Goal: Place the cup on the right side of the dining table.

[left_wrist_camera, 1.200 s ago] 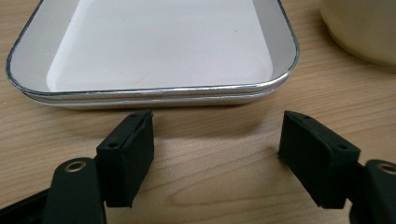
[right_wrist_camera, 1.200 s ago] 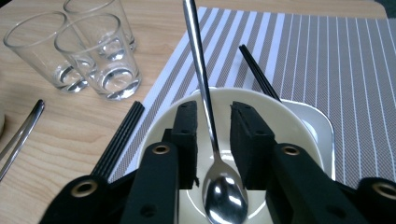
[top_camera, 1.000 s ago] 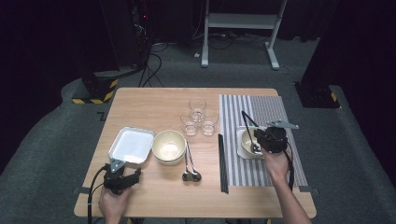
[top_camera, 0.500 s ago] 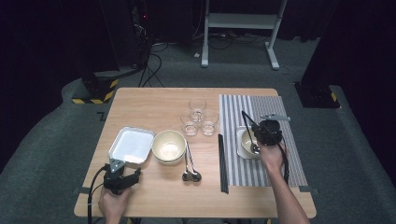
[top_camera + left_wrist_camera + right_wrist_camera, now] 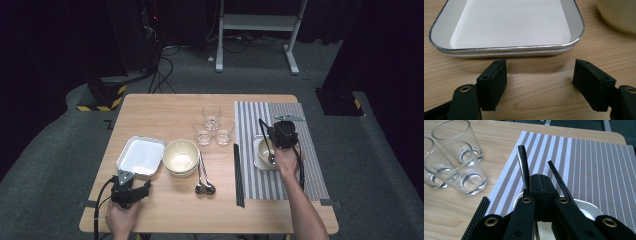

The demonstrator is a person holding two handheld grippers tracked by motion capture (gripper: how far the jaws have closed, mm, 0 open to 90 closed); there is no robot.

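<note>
My left gripper point(image 5: 134, 189) point(image 5: 539, 80) rests near the table's front left edge, jaws open and empty, just short of the white metal-rimmed tray point(image 5: 141, 156) point(image 5: 511, 25). My right gripper point(image 5: 279, 134) point(image 5: 541, 178) hovers over the striped placemat point(image 5: 287, 112) point(image 5: 586, 165), above a small white dish point(image 5: 260, 152) point(image 5: 589, 207). Its pads meet with nothing seen between them. A spoon point(image 5: 270, 157) lies in that dish; its handle point(image 5: 522, 165) rises just left of the shut jaws, and a thin black stick point(image 5: 560, 182) rises just right of them.
A cream bowl point(image 5: 181, 156) point(image 5: 619, 15) stands right of the tray. Two spoons point(image 5: 202, 175) lie beside it. Three glasses point(image 5: 212, 127) point(image 5: 461, 170) cluster mid-table. Black chopsticks point(image 5: 238, 175) point(image 5: 477, 217) lie along the placemat's left edge.
My right gripper has moved away from the person, farther up the placemat past the dish. The left gripper has stayed in place.
</note>
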